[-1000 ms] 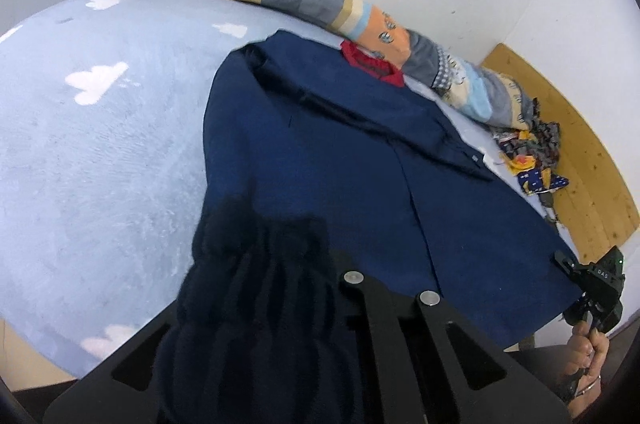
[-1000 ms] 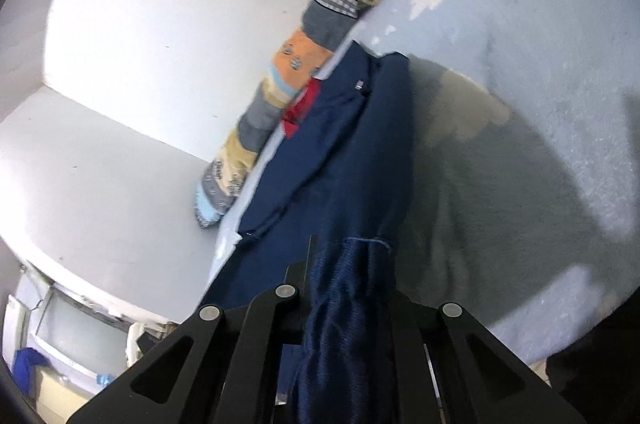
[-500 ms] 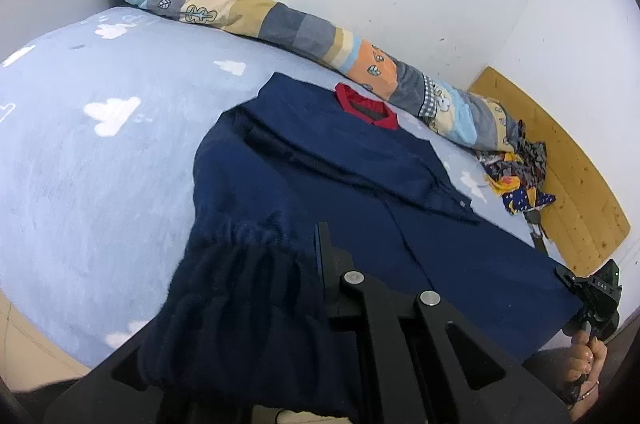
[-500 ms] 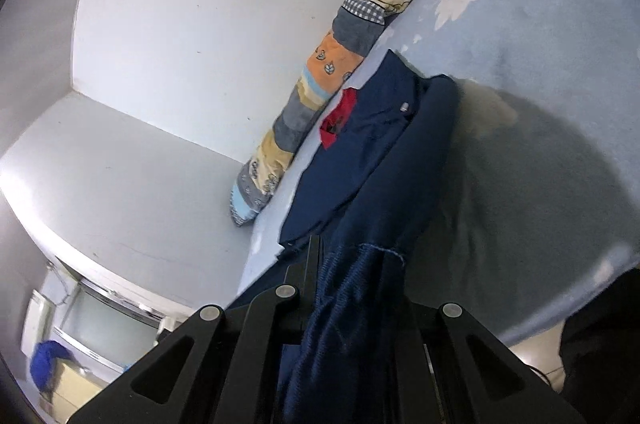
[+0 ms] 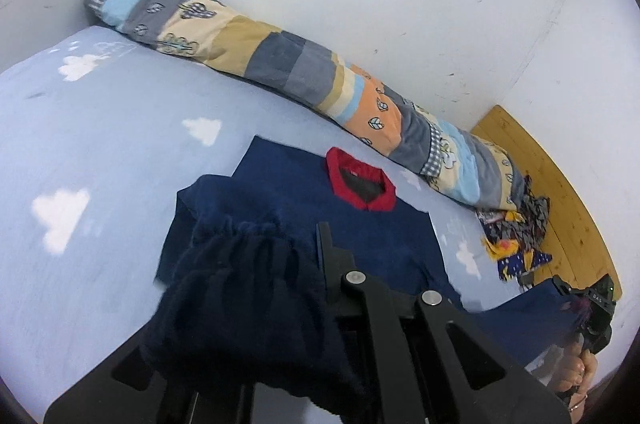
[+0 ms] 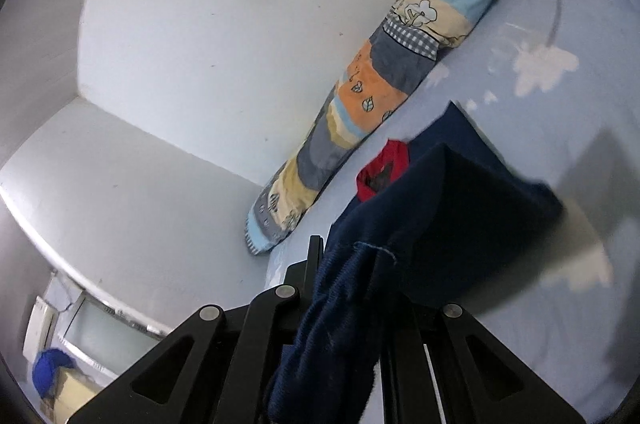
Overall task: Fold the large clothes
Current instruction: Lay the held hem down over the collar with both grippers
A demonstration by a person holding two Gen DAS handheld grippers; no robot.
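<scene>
Both tongs, left point(image 5: 320, 256) and right point(image 6: 316, 264), clamped on the sweater point(image 5: 280, 191) hem, have lifted it toward the collar point(image 5: 360, 183) ahead, starting the fold.

Navy knit sweater point(image 5: 360, 224), red collar point(image 5: 360, 185) at far end near the wall, on the light-blue bed point(image 5: 100, 151). Upper part lies flat; ribbed hem lifted off the bed, bunched at near left and near right corners, lower half raised over the body, mid-fold.
</scene>
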